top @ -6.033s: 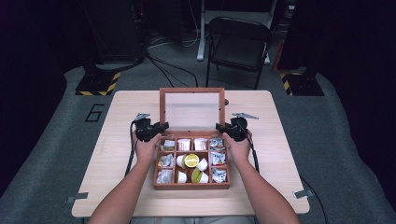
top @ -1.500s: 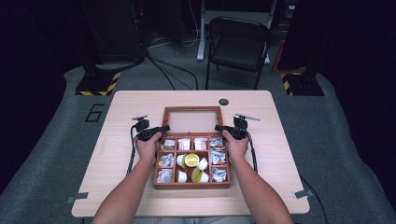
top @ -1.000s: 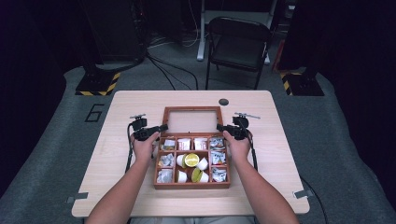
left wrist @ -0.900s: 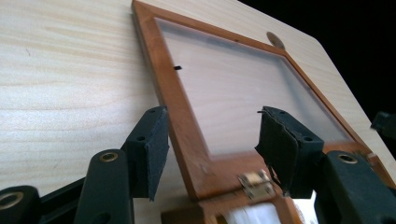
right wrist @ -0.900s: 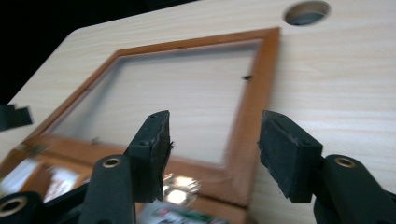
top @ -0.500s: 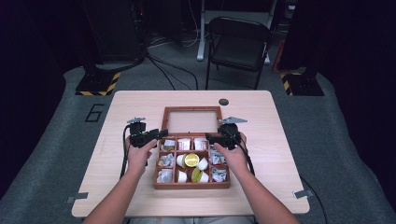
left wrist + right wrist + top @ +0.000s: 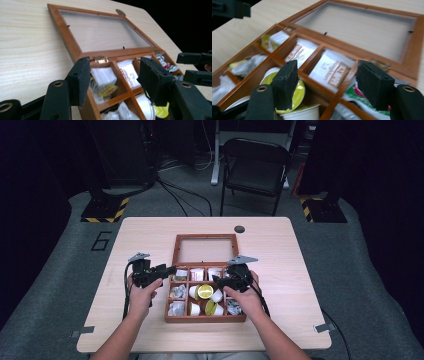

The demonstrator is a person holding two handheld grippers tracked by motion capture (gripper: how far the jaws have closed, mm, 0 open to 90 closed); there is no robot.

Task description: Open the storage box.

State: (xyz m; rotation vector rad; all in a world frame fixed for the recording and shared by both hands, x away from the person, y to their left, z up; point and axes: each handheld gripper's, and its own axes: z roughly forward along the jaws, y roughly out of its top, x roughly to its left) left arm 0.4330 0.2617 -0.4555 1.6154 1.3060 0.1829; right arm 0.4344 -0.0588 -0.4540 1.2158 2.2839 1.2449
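My right gripper [image 7: 223, 281], jaws just opening and empty, hovered over the box [image 7: 205, 318]; its lid [image 7: 205, 238] lay flat at twelve o'clock. The left gripper [image 7: 167, 270], open, could snag the rim.

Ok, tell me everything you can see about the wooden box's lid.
The reddish-brown wooden lid with a clear pane is swung fully open and lies flat on the pale wooden table, behind the compartmented wooden box. Small brass hinges join it to the box's back edge. The table's grain shows through the pane. Neither gripper touches it.
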